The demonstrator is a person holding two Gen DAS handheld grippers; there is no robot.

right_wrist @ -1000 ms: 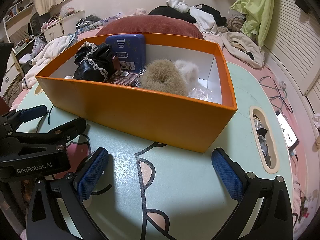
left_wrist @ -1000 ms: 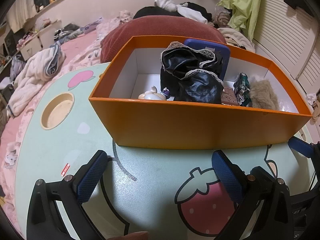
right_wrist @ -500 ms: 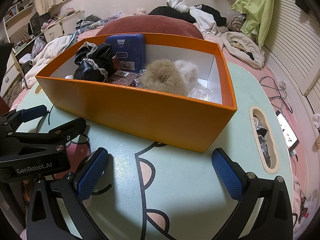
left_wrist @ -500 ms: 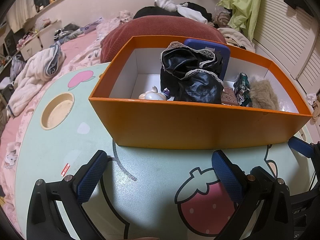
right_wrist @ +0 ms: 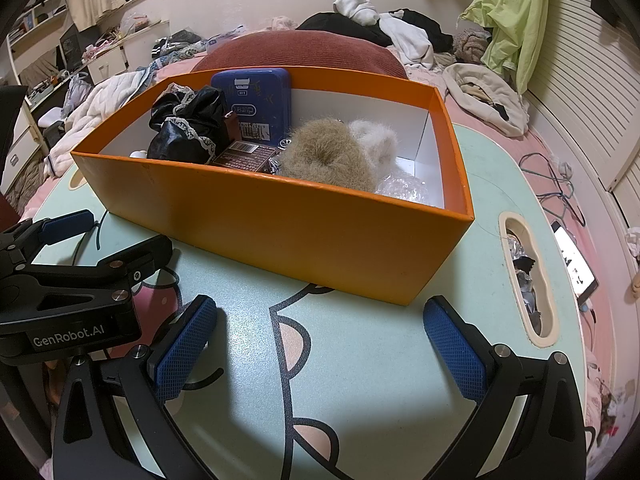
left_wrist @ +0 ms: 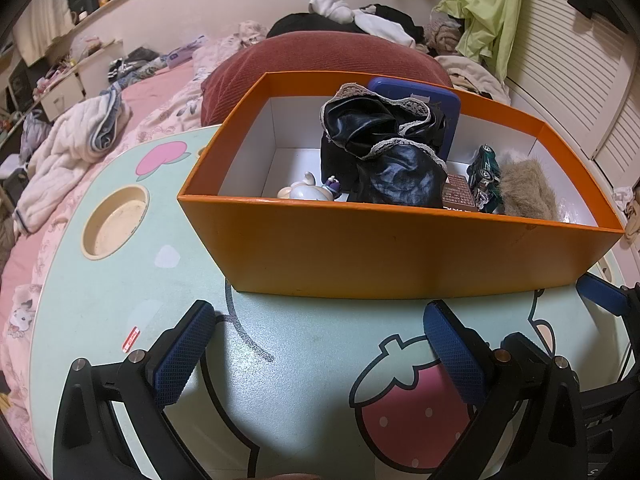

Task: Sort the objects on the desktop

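Reaching over the tall near wall of the orange box looked the likeliest way to go wrong, since a finger catching the rim could shove or tip the box on the tabletop and spill its load. Left of the box's middle sat the black lace-trimmed pouch, and toward its right end the tan furry puff. Just short of that wall, the left hand-held gripper and right hand-held gripper both hung spread wide, grasping nothing.

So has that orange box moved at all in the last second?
No. The orange box sits in the same spot against the strawberry print and round cup hole on the table.
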